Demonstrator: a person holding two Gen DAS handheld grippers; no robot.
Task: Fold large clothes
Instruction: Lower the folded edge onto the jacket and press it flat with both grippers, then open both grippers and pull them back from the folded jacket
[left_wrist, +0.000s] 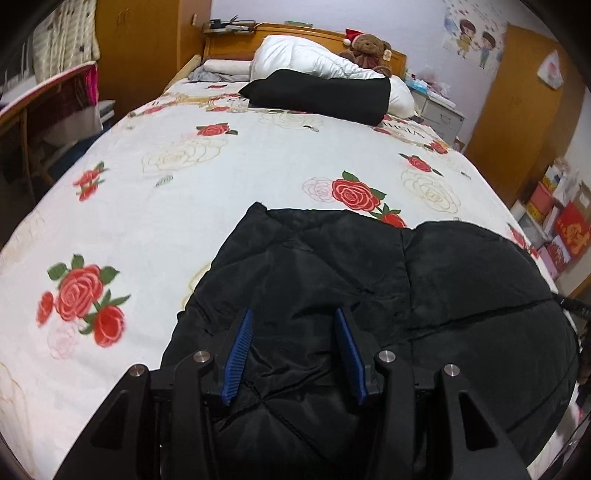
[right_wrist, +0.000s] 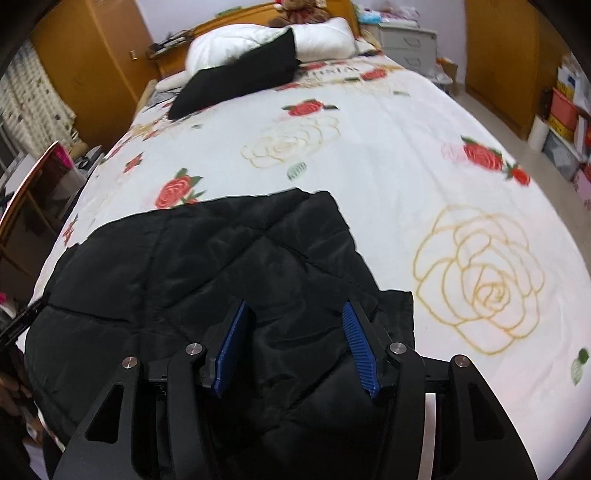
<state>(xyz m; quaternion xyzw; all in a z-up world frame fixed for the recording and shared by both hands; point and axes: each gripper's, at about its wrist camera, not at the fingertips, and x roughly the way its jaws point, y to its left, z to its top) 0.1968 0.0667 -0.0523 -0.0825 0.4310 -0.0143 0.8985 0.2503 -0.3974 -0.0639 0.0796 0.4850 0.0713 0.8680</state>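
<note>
Both grippers stand released: the left gripper (left_wrist: 293, 314) and the right gripper (right_wrist: 293, 306) each hang above the jacket (left_wrist: 369, 295) with blue pads spread and nothing pinched between them. The quilted cloth shows through each gap, but the pads do not press on it.

Beneath everything is the bed (left_wrist: 221, 166), covered in a white sheet printed with red and pale gold roses. The black jacket lies on the near end of it, puffy and creased, its far edge running straight across the sheet; in the right wrist view a lower flap (right_wrist: 391, 314) sticks out to the right, just past the right finger. Well apart, at the head of the bed, a white quilt (left_wrist: 306, 55) is bundled up, and a folded black garment (left_wrist: 321, 94) leans against it. A teddy bear (left_wrist: 371, 50) in a red cap sits behind the quilt against the wooden headboard (left_wrist: 295, 31). Wooden wardrobes (left_wrist: 517, 122) flank the bed, and a pale drawer unit (left_wrist: 441, 112) stands at the bed's far right corner.
</note>
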